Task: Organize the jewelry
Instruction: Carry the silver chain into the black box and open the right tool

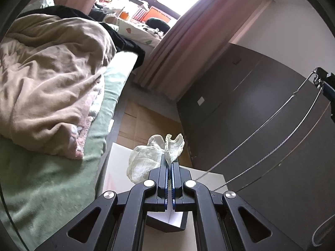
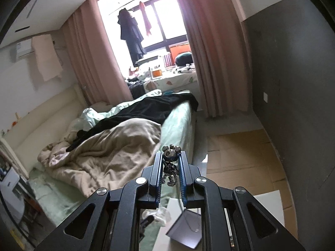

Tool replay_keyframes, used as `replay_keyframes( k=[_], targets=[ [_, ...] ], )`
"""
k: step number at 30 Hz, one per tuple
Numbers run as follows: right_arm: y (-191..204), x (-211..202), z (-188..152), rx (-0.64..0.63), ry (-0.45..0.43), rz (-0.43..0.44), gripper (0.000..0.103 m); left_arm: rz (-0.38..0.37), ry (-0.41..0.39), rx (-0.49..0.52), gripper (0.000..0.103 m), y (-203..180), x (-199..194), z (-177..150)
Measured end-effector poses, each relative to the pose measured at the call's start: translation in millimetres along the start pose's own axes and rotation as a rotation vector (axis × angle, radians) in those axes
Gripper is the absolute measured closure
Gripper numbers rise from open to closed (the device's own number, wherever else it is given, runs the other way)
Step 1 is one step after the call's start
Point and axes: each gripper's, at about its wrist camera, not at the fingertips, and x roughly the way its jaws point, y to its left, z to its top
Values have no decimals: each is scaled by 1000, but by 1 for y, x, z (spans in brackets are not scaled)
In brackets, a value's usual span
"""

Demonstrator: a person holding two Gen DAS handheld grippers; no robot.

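Observation:
My left gripper (image 1: 170, 161) is shut on the mouth of a pale sheer pouch (image 1: 144, 163), which bulges to the left of the fingers, held above a white surface (image 1: 117, 163). A silver necklace chain (image 1: 278, 123) runs in two strands from behind the left gripper up to my right gripper (image 1: 323, 83) at the right edge. In the right wrist view my right gripper (image 2: 171, 156) is shut on a dark metal mouse-shaped pendant (image 2: 170, 163). Below it an open box (image 2: 186, 230) holds part of the chain.
A bed with a beige blanket (image 2: 113, 152) and green sheet (image 1: 52, 177) lies to the left. A dark grey wall panel (image 1: 251, 108) stands on the right. Cardboard (image 2: 240, 156) covers the floor. Pink curtains (image 2: 209, 52) frame the window.

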Motion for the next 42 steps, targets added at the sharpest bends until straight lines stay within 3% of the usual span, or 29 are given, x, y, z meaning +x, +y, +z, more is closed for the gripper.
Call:
replay_keyframes(
  k=[7,23,26,35,36,39,42],
  targets=[
    [-2,40,-30,15,84,26,87,7,-4,-4,102,3,-3,2],
    [-50,139,-144,130,278,107,87,72,15,11,102,10,2,-2],
    [-60,163,-167,150,366,82,87,87,20,14,102,11,5,-3],
    [-82,197,-207,170,483,54,86,89,51,24,102,6,21,-7],
    [-83,199,-207,179,495,48,81,89,55,26,102,5,22,-7],
    [-89,193,-200,209,485,79,37,82,71,29,102,3,29,-9],
    [-98,168,-189,234,401,61,34,75,91,38,102,-2,36,-13]
  ],
)
